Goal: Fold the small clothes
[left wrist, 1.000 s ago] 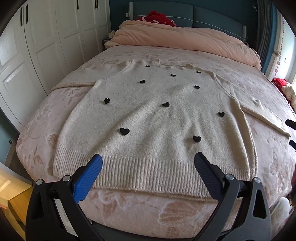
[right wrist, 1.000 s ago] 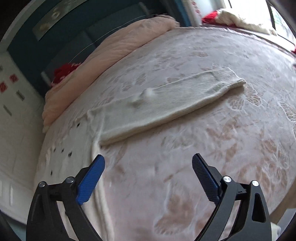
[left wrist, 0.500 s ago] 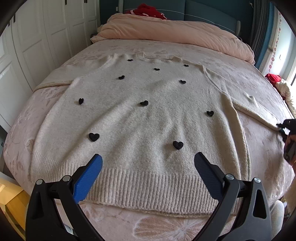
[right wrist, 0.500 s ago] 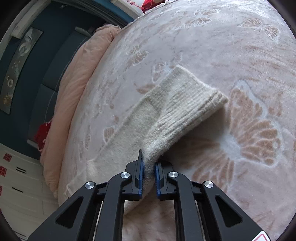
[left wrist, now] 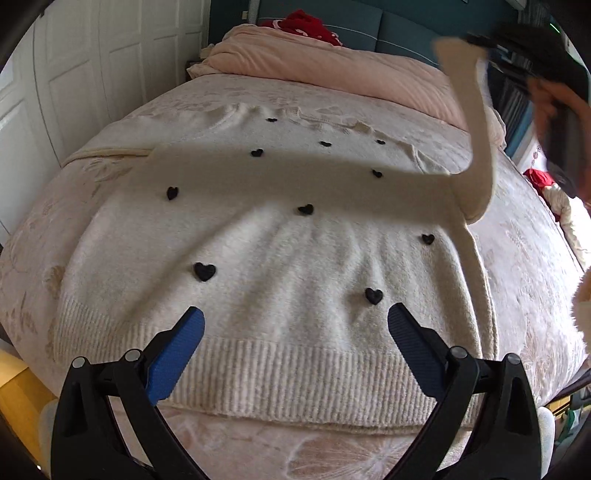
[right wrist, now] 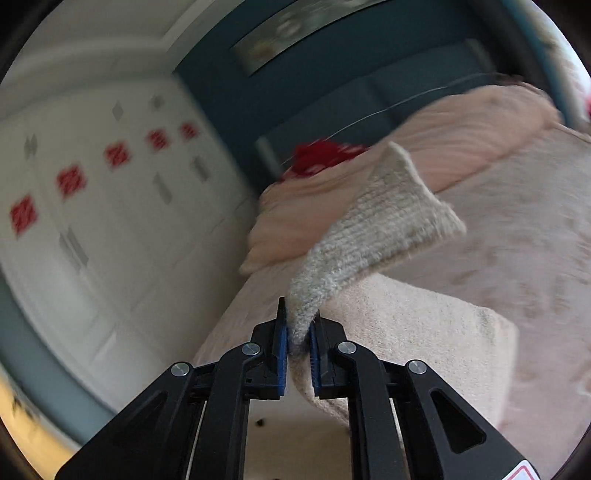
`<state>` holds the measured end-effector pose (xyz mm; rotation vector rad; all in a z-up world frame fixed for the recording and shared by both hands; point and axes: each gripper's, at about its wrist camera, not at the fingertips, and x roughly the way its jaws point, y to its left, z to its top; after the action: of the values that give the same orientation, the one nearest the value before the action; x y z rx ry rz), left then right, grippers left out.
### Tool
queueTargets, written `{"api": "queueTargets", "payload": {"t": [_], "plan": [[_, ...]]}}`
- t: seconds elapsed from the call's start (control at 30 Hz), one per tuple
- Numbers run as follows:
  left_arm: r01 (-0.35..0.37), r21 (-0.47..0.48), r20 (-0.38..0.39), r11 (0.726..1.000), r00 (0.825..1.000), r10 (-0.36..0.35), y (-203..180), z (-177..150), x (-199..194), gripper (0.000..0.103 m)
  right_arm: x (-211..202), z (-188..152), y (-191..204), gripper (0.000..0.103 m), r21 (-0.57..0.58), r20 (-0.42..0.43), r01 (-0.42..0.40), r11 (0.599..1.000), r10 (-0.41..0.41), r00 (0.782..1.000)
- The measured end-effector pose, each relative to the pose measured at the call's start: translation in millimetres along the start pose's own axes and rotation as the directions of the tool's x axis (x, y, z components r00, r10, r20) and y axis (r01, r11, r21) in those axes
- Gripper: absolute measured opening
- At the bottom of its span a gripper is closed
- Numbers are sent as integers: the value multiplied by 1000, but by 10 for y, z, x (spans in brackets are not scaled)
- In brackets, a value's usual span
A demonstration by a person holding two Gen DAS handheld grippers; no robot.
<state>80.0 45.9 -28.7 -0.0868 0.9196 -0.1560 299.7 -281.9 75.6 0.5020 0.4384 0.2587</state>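
A cream knit sweater (left wrist: 288, 258) with small black hearts lies flat, front up, on the bed (left wrist: 535, 258). My left gripper (left wrist: 295, 317) hangs open just above its ribbed hem, with nothing between the blue pads. The right sleeve (left wrist: 476, 147) is lifted high off the bed at the upper right and throws a shadow across the chest. My right gripper (right wrist: 297, 332) is shut on the sleeve's ribbed cuff (right wrist: 388, 221), which sticks up past the pads. In the left wrist view the right gripper (left wrist: 476, 38) appears blurred at the top right, held by a hand.
A folded pink duvet (left wrist: 332, 62) and a red garment (left wrist: 303, 27) lie at the head of the bed by the blue headboard (left wrist: 388, 29). White wardrobe doors (left wrist: 74, 74) stand along the left. More clothes (left wrist: 539, 177) lie beyond the right edge.
The right gripper shut on the sleeve's cuff and lifted it high off the bed, towards the sweater's body. The left gripper, still open, came a little closer to the hem.
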Motion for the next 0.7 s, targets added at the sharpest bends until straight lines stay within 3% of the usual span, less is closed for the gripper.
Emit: {"api": "queueTargets", "payload": {"t": [0.07,0.13,0.23,0.33,0.4,0.47,0.5,0.6,0.63,0.7], "plan": [[-1,-21,4,1000,1000,1,93,19,-24,97,564,-272,361,15,-51,-122,-42,998,36,992],[-4,-35,6,999,1000,4,186,50,-31,98,1051,-625,536,22,-82,-250,-54,995,32,968],[-8,-49,10,999,1000,9,323,110,-34,98,1297,-1017,603,24,-131,-339,-40,991,-6,941],[8,-65,20,998,1000,-6,473,210,-11,98,1038,-1184,424,37,-97,-321,3,995,-35,946],[20,-65,26,998,1000,-18,532,306,46,98,690,-1290,154,44,-92,-281,119,989,-140,949],[35,-72,33,997,999,-32,573,469,156,98,352,-1404,-76,46,-129,-254,262,956,-288,923],[49,-83,36,995,998,-46,596,568,218,98,227,-1432,-240,48,-155,-250,340,928,-370,895],[120,-152,59,981,992,-112,637,1007,522,98,4,-1489,-715,48,-146,-286,449,881,-473,834],[125,-167,68,978,991,-116,642,1138,637,98,-40,-1497,-834,48,-124,-300,460,879,-475,827],[127,-188,65,974,991,-116,643,1378,922,98,-97,-1466,-1063,48,-41,-316,461,886,-450,835]]}}
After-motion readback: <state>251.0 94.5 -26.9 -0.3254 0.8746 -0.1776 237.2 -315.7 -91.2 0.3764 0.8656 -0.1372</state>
